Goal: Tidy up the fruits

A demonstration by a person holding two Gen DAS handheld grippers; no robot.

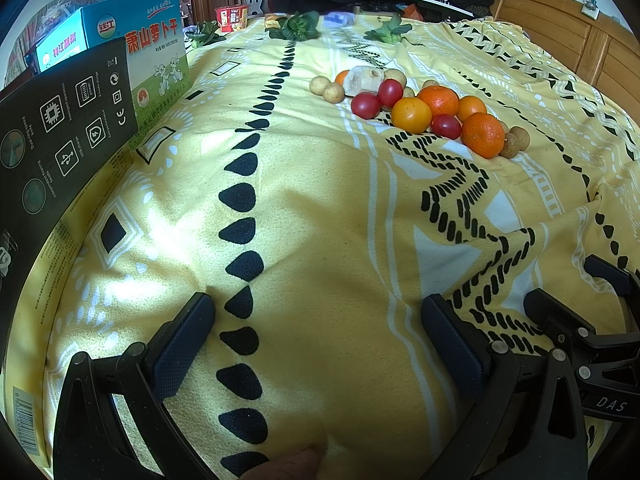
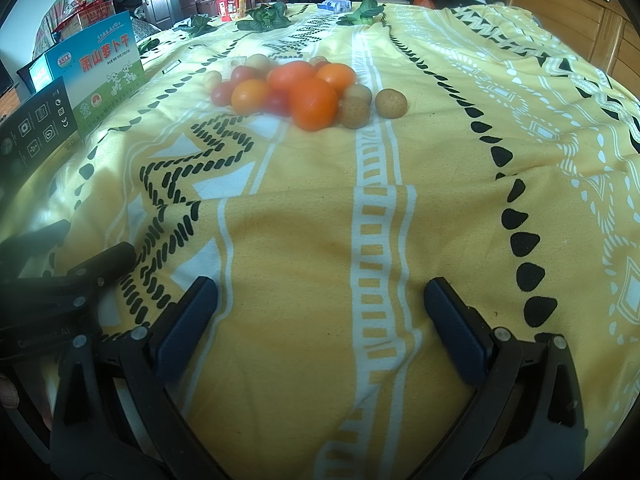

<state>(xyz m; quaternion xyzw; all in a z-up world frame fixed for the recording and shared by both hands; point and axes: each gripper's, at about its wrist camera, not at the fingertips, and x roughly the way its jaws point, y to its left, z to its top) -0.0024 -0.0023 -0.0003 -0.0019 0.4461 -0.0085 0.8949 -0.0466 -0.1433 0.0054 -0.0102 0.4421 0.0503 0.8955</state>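
Both the left gripper (image 1: 318,332) and right gripper (image 2: 320,320) sit spread wide with nothing in them, well short of the fruit pile (image 2: 304,88) mid-blanket (image 2: 304,240), so honestly nudging one orange (image 2: 314,104) could roll the round stuff apart on that soft fabric.

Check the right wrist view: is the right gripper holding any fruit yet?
No, the right gripper is open with only yellow blanket between its fingers, and the fruit pile lies farther ahead.
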